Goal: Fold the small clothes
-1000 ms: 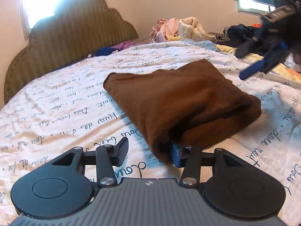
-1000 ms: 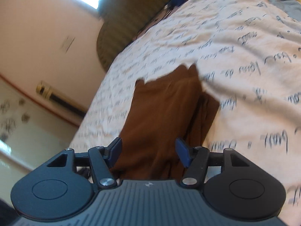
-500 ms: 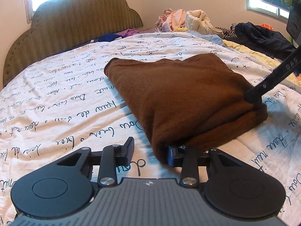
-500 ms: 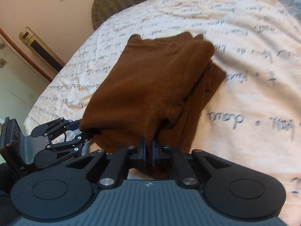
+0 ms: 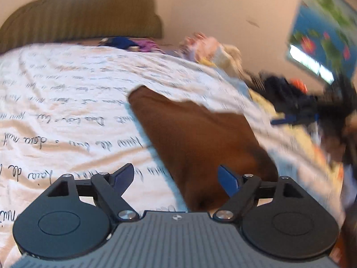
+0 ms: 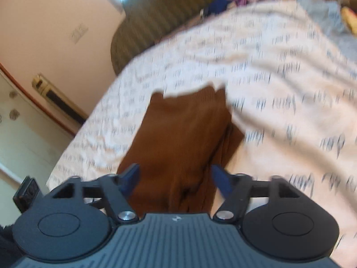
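The brown garment (image 5: 200,138) lies folded on the bed (image 5: 67,111), a compact bundle on the script-printed sheet (image 6: 279,67), with nothing gripping it. That is the change: half a second ago your right claw (image 6: 175,177) was clenched on the near edge of the cloth, and now its blue fingers (image 6: 219,179) stand spread wide with the bundle's end lying loose between and beyond them. Your left claw (image 5: 175,177) has also widened; its right finger was tucked against the garment's corner, and now both fingers are parted, the cloth's near end just ahead of the gap, untouched as far as the blur allows. Both views are smeared, so you are moving, apparently pulling back from the bundle.

Judging from this, the fold on this piece looks finished: the layers sit stacked, one edge peeking out on the right side in the right view, and it holds its shape without help. Beyond it, the padded headboard (image 5: 78,13) closes the far end of the bed, and a heap of mixed clothes (image 5: 214,51) waits near the wall, likely your next source.
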Tool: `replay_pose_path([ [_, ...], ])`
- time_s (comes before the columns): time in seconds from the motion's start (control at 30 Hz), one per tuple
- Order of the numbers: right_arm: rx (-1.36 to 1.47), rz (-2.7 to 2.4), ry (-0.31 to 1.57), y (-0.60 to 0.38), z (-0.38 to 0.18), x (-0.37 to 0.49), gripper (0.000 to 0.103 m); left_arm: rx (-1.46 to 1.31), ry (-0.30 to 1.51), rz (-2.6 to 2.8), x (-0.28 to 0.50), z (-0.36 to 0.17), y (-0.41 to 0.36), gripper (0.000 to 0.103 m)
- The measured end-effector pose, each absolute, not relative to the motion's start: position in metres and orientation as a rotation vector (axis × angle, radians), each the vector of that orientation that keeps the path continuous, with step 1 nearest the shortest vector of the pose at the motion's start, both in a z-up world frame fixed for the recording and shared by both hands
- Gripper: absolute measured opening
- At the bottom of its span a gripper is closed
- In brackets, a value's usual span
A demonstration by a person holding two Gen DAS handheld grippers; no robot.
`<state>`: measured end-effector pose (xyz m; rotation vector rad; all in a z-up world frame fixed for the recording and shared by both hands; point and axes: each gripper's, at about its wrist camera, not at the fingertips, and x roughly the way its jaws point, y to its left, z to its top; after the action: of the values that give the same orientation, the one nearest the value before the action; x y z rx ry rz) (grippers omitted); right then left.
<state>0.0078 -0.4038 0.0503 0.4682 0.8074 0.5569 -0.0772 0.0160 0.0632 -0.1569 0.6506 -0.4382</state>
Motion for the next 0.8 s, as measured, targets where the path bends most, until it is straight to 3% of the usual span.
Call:
replay_pose_path([
  [0.23,0.386,0.587,0.761,-0.35,0.061,0.118,0.074,-0.559,0.784,-0.311,0.035,0.041,0.03,0.074],
  [0.33,0.291,0.625,0.863,-0.311,0.05,0.161,0.049,-0.614,0.835,-0.296,0.056,0.029,0.029,0.073],
  [0.5,0.095,0.7,0.985,-0.256,0.02,0.184,0.049,-0.598,0.846,-0.296,0.07,0.02,0.024,0.074],
  [0.53,0.025,0.677,0.989,-0.247,0.012,0.184,0.043,-0.6,0.85,-0.289,0.072,0.018,0.025,0.074],
  [0.57,-0.033,0.634,0.994,-0.242,0.006,0.184,0.012,-0.602,0.851,-0.286,0.073,0.018,0.026,0.074],
  [0.63,-0.017,0.631,0.986,-0.254,0.007,0.182,0.007,-0.602,0.839,-0.293,0.072,0.019,0.029,0.078],
  [0.8,0.144,0.629,0.937,-0.292,-0.004,0.172,0.007,-0.596,0.849,-0.319,0.078,0.015,0.024,0.08],
])
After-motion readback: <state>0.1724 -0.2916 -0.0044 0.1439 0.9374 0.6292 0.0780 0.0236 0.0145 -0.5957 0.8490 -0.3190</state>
